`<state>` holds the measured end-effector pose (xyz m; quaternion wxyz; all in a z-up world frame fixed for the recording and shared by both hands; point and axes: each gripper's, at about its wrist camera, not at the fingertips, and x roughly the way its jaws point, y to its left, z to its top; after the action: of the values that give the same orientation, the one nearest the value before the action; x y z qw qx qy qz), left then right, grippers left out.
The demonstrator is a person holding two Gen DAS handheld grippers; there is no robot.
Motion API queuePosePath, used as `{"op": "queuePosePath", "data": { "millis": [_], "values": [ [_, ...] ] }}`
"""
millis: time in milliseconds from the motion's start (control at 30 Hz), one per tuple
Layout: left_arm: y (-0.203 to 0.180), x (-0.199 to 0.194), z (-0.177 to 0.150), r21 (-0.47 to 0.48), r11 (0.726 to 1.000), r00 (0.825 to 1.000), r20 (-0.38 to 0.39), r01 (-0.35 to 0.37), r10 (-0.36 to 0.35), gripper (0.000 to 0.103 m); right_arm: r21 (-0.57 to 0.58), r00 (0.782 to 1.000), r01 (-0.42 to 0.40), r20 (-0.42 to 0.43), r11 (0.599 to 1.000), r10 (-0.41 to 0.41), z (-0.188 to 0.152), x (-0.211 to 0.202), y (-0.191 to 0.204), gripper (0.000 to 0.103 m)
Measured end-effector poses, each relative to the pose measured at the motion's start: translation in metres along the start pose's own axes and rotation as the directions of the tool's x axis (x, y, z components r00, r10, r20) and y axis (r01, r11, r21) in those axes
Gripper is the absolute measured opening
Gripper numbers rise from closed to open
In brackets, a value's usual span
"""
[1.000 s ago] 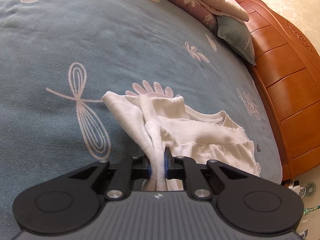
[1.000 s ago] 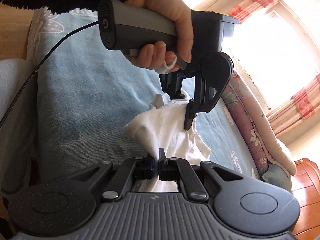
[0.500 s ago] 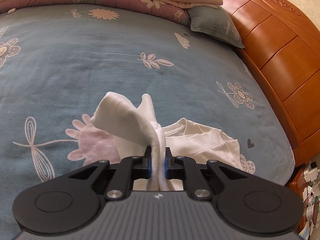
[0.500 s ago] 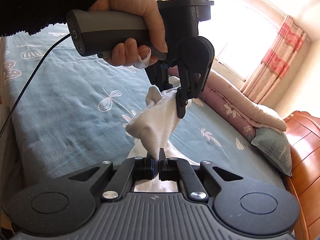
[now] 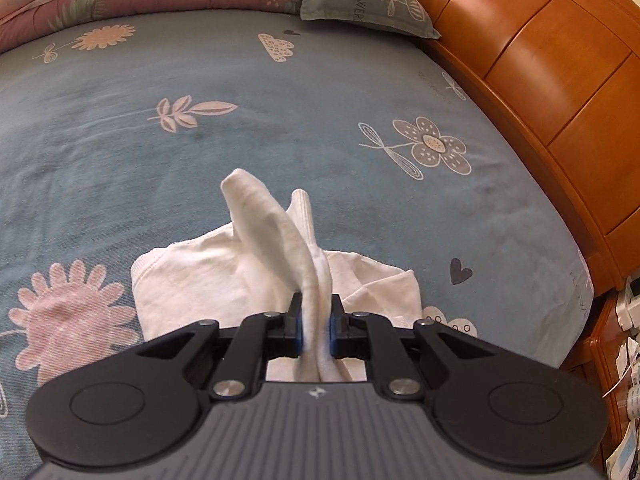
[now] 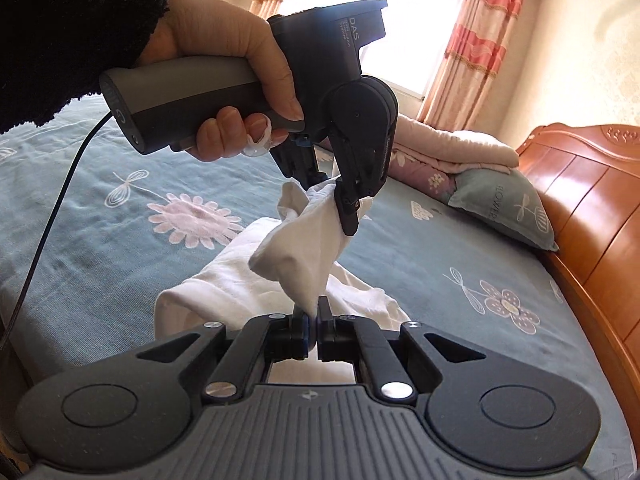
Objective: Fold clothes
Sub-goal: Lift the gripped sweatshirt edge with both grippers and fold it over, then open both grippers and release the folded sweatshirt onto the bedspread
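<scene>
White garment (image 5: 208, 280) lower centre on bed (image 5: 280, 100) — soft, light, limp. Left tongs (image 5: 315, 322) and right tongs (image 6: 314, 326) both clamp bunched fabric; hem corners judged better hold.

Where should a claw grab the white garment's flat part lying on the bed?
Take the white garment by its ribbed hem edge from the left, low along the bedspread: that edge lies flat and exposed, while both claws hold the raised part.
</scene>
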<state>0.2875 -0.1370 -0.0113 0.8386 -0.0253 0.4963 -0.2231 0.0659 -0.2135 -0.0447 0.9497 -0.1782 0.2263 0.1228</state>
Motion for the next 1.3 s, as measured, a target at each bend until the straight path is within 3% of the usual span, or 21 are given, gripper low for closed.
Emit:
{"op": "queuePosePath", "data": {
  "millis": [300,600,800,900,1000,1033,1133,1167,1300],
  "values": [
    [-0.034,0.056,0.000,0.050,0.998,0.996,-0.081,-0.028,0.032,0.011,0.237,0.996,-0.064,-0.047,0.969,0.077,-0.033,0.009,-0.047,0.007],
    [-0.054,0.083,-0.001,0.110,0.992,0.992,-0.106,-0.059,0.071,0.011,0.441,0.986,-0.116,-0.054,0.890,0.155,-0.057,0.018,-0.081,0.007],
    [-0.071,0.094,-0.002,0.169,0.981,0.989,-0.099,-0.093,0.111,0.013,0.494,0.986,-0.112,-0.053,0.862,0.158,-0.069,0.014,-0.092,0.007],
    [-0.079,0.101,-0.003,0.189,0.979,0.991,-0.090,-0.083,0.101,0.020,0.517,0.985,-0.109,-0.059,0.849,0.162,-0.074,0.013,-0.096,0.007],
    [-0.089,0.105,-0.006,0.202,0.978,0.995,-0.076,-0.049,0.066,0.042,0.540,0.982,-0.105,-0.077,0.835,0.173,-0.080,0.013,-0.096,0.007],
    [-0.093,0.105,-0.007,0.208,0.978,0.997,-0.071,-0.026,0.042,0.046,0.547,0.980,-0.102,-0.088,0.831,0.178,-0.082,0.014,-0.096,0.008],
    [-0.098,0.103,-0.010,0.222,0.974,0.998,-0.064,0.036,-0.022,0.049,0.569,0.974,-0.076,-0.132,0.819,0.182,-0.089,0.016,-0.096,0.025],
    [-0.098,0.101,-0.012,0.227,0.973,0.998,-0.059,0.048,-0.036,0.049,0.575,0.976,-0.065,-0.134,0.816,0.172,-0.091,0.013,-0.099,0.025],
    [-0.087,0.063,-0.038,0.339,0.941,0.998,0.051,0.013,-0.032,0.051,0.589,0.985,-0.009,-0.135,0.808,0.110,-0.095,-0.003,-0.112,0.039]
  ]
}}
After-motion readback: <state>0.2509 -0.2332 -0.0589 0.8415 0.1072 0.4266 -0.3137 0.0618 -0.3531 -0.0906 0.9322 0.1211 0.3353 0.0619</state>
